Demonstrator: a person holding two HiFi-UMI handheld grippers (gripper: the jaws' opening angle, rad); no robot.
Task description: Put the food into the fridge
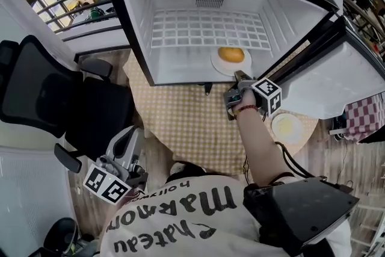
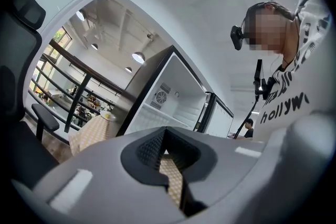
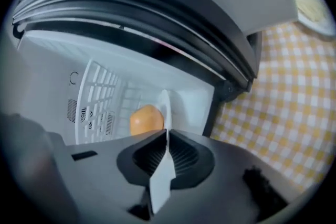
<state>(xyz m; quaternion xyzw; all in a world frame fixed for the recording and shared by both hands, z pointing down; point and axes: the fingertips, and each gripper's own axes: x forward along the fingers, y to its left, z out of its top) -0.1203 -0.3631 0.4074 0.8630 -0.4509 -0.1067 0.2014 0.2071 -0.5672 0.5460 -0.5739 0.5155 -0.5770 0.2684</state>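
Note:
A small fridge (image 1: 139,39) stands open on a table under a yellow checked cloth (image 1: 180,123). A white plate (image 1: 220,64) with an orange-brown bun (image 1: 231,55) rests on the fridge floor, front right. My right gripper (image 1: 236,76) is shut on the plate's near rim; in the right gripper view the plate (image 3: 164,105) runs edge-on between the jaws (image 3: 166,150), with the bun (image 3: 146,119) behind it. My left gripper (image 1: 131,140) hangs low at the left beside a chair; its jaws (image 2: 170,165) stand almost together with nothing between them.
A second plate of pale yellow food (image 1: 287,127) sits on the cloth right of my forearm. The fridge door (image 1: 337,81) swings out to the right. A wire shelf (image 1: 207,28) lines the fridge's back. A black office chair (image 1: 54,99) stands at the left.

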